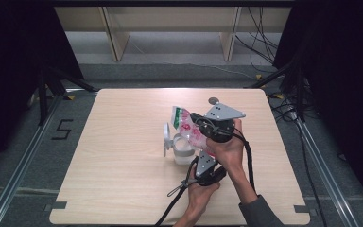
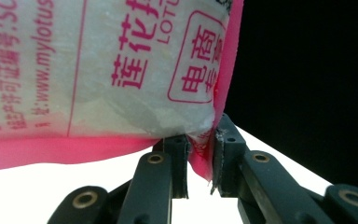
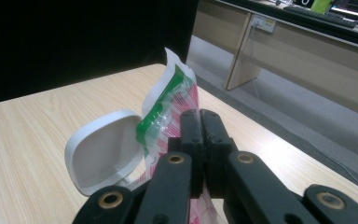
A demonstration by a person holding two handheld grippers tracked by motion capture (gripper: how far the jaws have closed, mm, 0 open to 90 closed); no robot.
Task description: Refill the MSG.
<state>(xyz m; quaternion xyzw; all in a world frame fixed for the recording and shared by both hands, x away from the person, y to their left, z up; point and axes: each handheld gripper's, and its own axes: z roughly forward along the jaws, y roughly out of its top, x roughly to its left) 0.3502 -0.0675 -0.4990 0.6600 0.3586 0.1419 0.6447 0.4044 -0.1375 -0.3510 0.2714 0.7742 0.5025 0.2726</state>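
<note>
black jaws rise from the bottom of both gripper views. left to right in the high view: a white container [image 1: 183, 152] with its hinged lid [image 1: 167, 137] open stands at mid-table, then the bag [image 1: 189, 130] slants above it, then the two grippers sit right of centre. the left gripper [image 1: 199, 163], lower in the frame, pinches the bag's bottom corner; in its own view the pads [image 2: 220, 154] stand narrow with the pink seam clamped between them. the right gripper [image 1: 194, 118], higher up, is fully closed on the bag's side below its green top band [image 3: 161, 109], with the lid [image 3: 103, 151] at lower left of that view.

my read: the pouring step is in hand, the bag held tilted over the container with its top end at upper left. the next move likely calls for raising the clamped bottom corner while the other grip steers the mouth over the opening; whether the top is cut open i cannot tell.

writing on the bag [image 2: 102, 70], in pink: "mylotus", part of a web address, "lot" under large chinese characters, and a boxed chinese stamp. a "5" [image 1: 62, 128] is marked on the floor at left.
</note>
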